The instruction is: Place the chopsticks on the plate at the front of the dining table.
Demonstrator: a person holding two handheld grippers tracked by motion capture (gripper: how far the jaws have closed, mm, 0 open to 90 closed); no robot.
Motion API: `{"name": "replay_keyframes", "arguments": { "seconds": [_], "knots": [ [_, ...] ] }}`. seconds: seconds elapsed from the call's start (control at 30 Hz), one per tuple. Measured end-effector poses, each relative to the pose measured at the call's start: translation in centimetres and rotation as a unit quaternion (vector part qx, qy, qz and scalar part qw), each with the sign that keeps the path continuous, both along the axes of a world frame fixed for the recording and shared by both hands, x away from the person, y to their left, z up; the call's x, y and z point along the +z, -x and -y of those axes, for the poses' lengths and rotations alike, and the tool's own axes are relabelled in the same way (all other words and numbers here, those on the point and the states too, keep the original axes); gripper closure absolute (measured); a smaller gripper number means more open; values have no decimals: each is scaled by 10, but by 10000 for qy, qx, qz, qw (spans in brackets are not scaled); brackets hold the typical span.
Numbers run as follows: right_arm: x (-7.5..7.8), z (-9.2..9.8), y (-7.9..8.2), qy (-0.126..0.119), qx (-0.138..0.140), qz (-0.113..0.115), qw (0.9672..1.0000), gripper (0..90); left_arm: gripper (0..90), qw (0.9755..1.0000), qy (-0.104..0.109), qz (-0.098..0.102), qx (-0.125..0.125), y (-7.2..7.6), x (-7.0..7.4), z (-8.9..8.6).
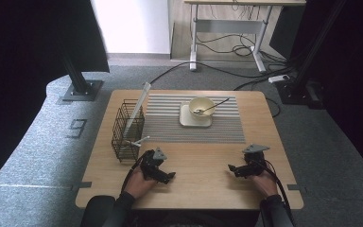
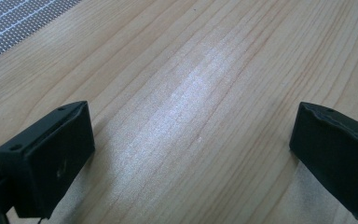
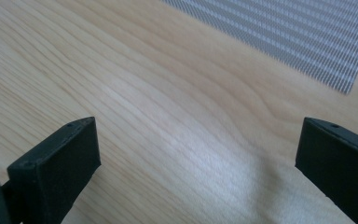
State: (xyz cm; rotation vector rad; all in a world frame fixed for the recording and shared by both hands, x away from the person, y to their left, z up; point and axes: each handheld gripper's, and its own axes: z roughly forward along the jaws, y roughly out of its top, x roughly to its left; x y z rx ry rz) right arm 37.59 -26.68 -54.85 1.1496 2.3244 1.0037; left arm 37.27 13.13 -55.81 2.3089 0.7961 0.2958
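Tongs resting low on the counter [image 1: 203,165], both gaping wide, gripping nothing: left tongs [image 1: 169,177] aiming inward, right tongs [image 1: 231,168] aiming back at them. Wire basket [image 1: 127,130] sitting just ahead-left of left tongs, long white utensil [image 1: 137,109] leaning out of it, another short utensil [image 1: 138,141] poking through the mesh. Bowl [image 1: 201,107] with spoon [image 1: 212,108] sitting on plate [image 1: 194,119], on striped mat [image 1: 194,119], well ahead, between both tongs.

Risking: clipping the basket's light wire frame while reaching, tipping it; levering the leaning utensil out; knocking the spoon handle, flipping it from the bowl; dragging the mat.
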Motion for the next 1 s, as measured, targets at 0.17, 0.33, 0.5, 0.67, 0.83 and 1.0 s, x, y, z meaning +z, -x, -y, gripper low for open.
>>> {"name": "replay_keyframes", "arguments": {
  "seconds": [0.17,0.33,0.5,0.67,0.83,1.0],
  "knots": [
    [14,-5,0,-13,78,42,10000,0,0,10000,-3,-1,2,0,0,0],
    [26,-11,1,-32,172,56,9998,0,0,10000,-2,-1,3,0,0,0],
    [36,-17,2,-113,289,121,9994,0,0,10000,-3,0,7,0,0,0],
    [48,-25,2,-119,426,160,9989,0,0,10000,-5,2,8,0,0,0],
    [54,-30,0,-168,459,103,9988,0,0,10000,-9,2,9,0,0,0],
    [60,-39,-3,-207,549,99,9982,0,0,10000,-2,3,12,0,0,0]
  ]
}}
